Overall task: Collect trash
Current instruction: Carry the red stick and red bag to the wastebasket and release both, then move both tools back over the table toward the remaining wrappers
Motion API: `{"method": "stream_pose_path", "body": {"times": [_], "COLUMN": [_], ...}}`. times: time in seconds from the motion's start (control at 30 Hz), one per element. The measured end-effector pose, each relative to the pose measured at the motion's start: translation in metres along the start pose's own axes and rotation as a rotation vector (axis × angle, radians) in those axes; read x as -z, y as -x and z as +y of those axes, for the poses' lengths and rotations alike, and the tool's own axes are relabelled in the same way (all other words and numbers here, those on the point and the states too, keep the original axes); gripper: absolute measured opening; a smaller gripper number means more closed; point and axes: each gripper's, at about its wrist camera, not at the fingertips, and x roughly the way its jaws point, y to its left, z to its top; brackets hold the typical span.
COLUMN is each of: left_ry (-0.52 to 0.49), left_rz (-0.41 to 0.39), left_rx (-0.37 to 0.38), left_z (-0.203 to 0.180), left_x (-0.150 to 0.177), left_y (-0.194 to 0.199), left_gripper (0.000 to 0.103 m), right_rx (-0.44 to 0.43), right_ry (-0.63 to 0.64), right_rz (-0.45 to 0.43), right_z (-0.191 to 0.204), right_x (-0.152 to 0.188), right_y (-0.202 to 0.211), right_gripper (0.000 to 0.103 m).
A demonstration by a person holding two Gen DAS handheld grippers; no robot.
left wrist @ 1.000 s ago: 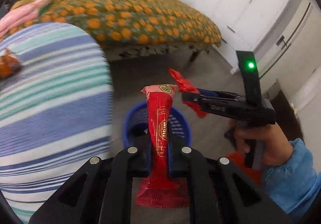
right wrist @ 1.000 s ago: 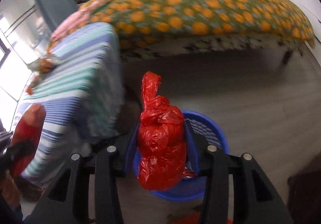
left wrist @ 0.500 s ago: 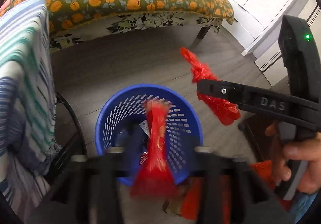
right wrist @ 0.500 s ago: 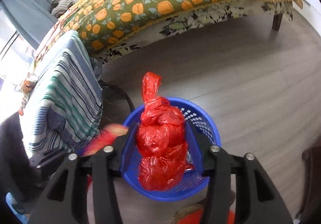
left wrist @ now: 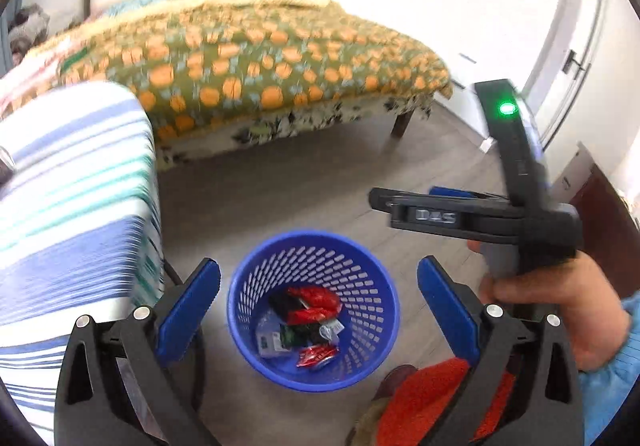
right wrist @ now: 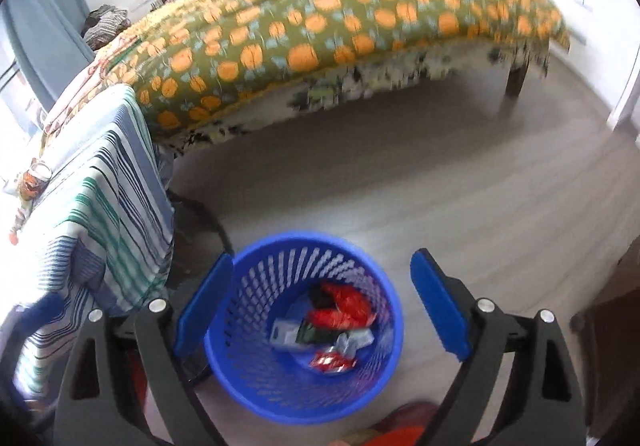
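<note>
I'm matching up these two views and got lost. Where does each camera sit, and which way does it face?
Left wrist: on the left gripper, facing down at the blue bin; the right gripper and hand show.
Right wrist: on the right gripper, facing down at the bin; only its own opening fingers show.
Shared: bin, bed, striped cloth.

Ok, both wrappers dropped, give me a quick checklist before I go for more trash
1. Left hand-held gripper empty, jaws opening: ok.
2. Right hand-held gripper empty, jaws opening: ok.
3. Red bag inside the blue basket: ok.
4. Red wrapper in the basket: ok.
5. Basket upright on the floor: ok.
6. More trash on the striped cloth: cannot tell.
</note>
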Motion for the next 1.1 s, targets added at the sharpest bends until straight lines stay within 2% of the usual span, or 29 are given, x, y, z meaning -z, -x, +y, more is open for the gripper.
{"method": "stream_pose_path", "body": {"times": [0.07,0.17,0.23,0.3,0.47,0.6,0.77,0.9,1.1], "left_ry": [0.001,0.043,0.068,0.085,0.171,0.225,0.273,0.319,0.271], "left_rz": [-0.017,-0.010,-0.014,-0.009,0.020,0.052,0.102,0.086,0.073], "left_rx": [0.028,0.027,-0.004,-0.075,-0.237,-0.361,-0.498,-0.486,-0.484], "left_z": [0.007,0.030,0.053,0.082,0.164,0.229,0.293,0.320,0.349], "left_x": [0.002,0.005,0.013,0.023,0.056,0.075,0.093,0.106,0.090], "left_y": [0.021,0.044,0.061,0.077,0.119,0.149,0.175,0.197,0.200], "left_gripper": [0.098,0.098,0.098,0.098,0.098,0.098,0.098,0.098,0.098], "right_rx": [0.021,0.033,0.035,0.020,-0.068,-0.205,-0.272,-0.258,-0.258], "right_ry": [0.038,0.111,0.172,0.230,0.314,0.414,0.552,0.638,0.647], "right_rz": [-0.061,-0.138,-0.174,-0.182,-0.147,-0.103,-0.045,-0.025,0.042], "right_z": [0.011,0.029,0.044,0.061,0.122,0.206,0.312,0.376,0.412], "right_x": [0.000,0.002,0.006,0.011,0.031,0.044,0.040,0.037,0.049], "right_y": [0.010,0.023,0.028,0.030,0.034,0.042,0.036,0.012,-0.023], "right_gripper": [0.088,0.088,0.089,0.091,0.092,0.092,0.092,0.092,0.092]}}
